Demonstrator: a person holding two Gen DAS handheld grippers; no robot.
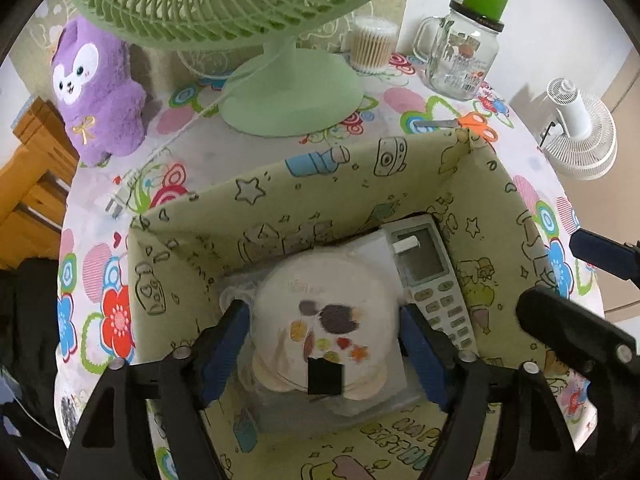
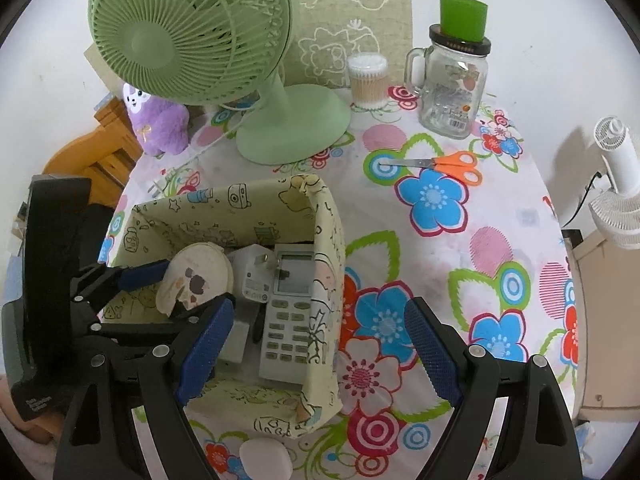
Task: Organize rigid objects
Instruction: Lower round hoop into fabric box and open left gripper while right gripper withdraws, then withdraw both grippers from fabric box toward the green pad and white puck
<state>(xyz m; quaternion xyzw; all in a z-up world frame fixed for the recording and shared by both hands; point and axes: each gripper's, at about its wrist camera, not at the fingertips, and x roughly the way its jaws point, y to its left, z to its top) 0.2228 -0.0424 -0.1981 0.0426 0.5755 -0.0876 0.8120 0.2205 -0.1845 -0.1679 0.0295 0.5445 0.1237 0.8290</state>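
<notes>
A yellow-green fabric storage box stands on the flowered table. My left gripper is shut on a round cream case with a hedgehog print and holds it inside the box. Under it lie a white remote control and a white charger plug. My right gripper is open and empty, above the box's right wall. A small white oval case lies on the table in front of the box.
A green desk fan and a purple plush toy stand behind the box. Orange scissors, a cotton swab tub and a glass mug jar with a green cup on top sit at the back right. A white fan stands off the table.
</notes>
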